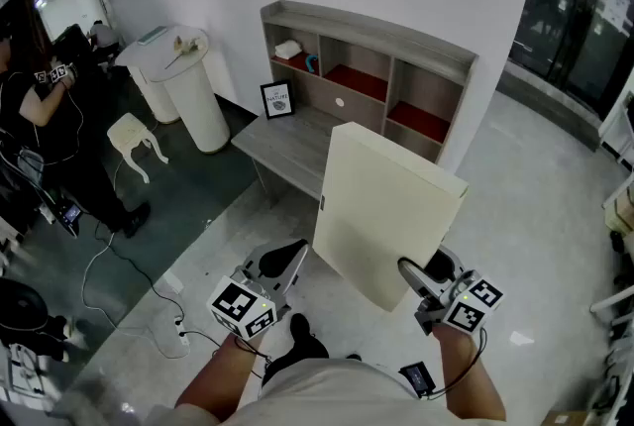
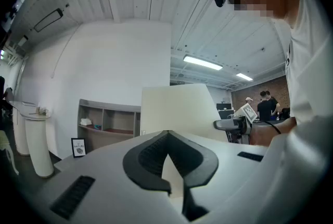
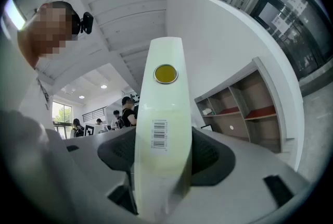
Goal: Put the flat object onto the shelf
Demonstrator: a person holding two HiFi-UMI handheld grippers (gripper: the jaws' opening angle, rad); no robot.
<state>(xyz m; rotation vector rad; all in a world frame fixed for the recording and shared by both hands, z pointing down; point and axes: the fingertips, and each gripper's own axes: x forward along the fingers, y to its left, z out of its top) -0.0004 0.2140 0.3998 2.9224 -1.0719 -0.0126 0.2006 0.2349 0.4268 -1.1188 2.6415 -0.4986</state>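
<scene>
The flat object is a large cream box (image 1: 386, 216), held upright over the floor in front of the shelf. My right gripper (image 1: 421, 272) is shut on its lower right edge. In the right gripper view the box's narrow edge (image 3: 161, 129), with a barcode and a yellow dot, fills the space between the dark pads (image 3: 210, 158). My left gripper (image 1: 290, 258) hangs to the left of the box, apart from it, its jaws shut on nothing. The box (image 2: 177, 108) stands beyond the left gripper's fingertips (image 2: 166, 137). The grey shelf unit (image 1: 367, 67) with red-floored compartments stands against the far wall.
A low grey bench (image 1: 287, 152) sits in front of the shelf, with a small framed picture (image 1: 277, 99) on it. A white cylindrical bin (image 1: 198, 87) and a small stool (image 1: 134, 137) stand to the left. A person (image 1: 50, 117) and floor cables (image 1: 129, 266) are further left.
</scene>
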